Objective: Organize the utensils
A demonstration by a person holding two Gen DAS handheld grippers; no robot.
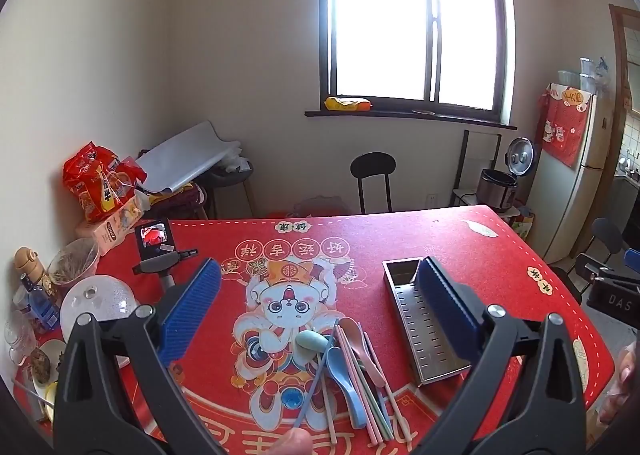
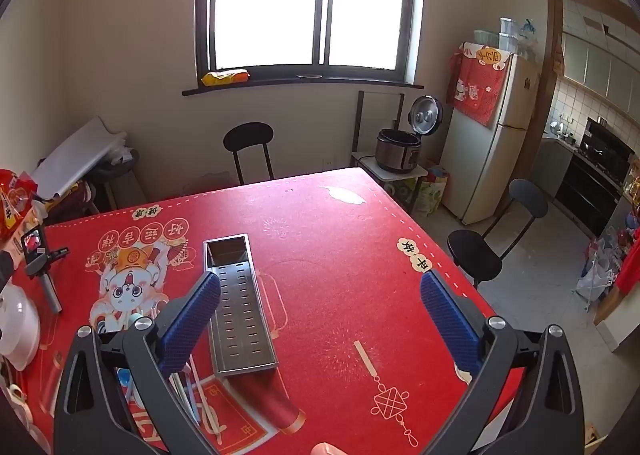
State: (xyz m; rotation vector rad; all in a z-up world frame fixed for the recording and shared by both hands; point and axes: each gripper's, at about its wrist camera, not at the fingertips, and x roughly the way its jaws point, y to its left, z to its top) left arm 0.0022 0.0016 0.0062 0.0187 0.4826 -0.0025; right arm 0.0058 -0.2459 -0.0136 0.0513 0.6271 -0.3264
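Note:
A pile of utensils [image 1: 352, 367] lies on the red tablecloth [image 1: 460, 247]: a blue spoon [image 1: 344, 379], a pink spoon [image 1: 360, 343], a mint spoon [image 1: 310, 340] and several pastel chopsticks [image 1: 372, 387]. A perforated steel utensil tray [image 1: 424, 319] stands to their right; it also shows in the right wrist view [image 2: 240, 303]. My left gripper [image 1: 320, 275] is open and empty, above the pile. My right gripper [image 2: 320, 287] is open and empty, just right of the tray. The pile is mostly hidden behind the left finger [image 2: 192, 319] in the right wrist view.
A small camera on a handle [image 1: 156, 251] stands at the table's left. Bowls, bottles and a white lid [image 1: 96, 303] crowd the left edge, with snack bags [image 1: 100, 179] behind. Black chairs [image 2: 480, 251] stand by the far and right sides.

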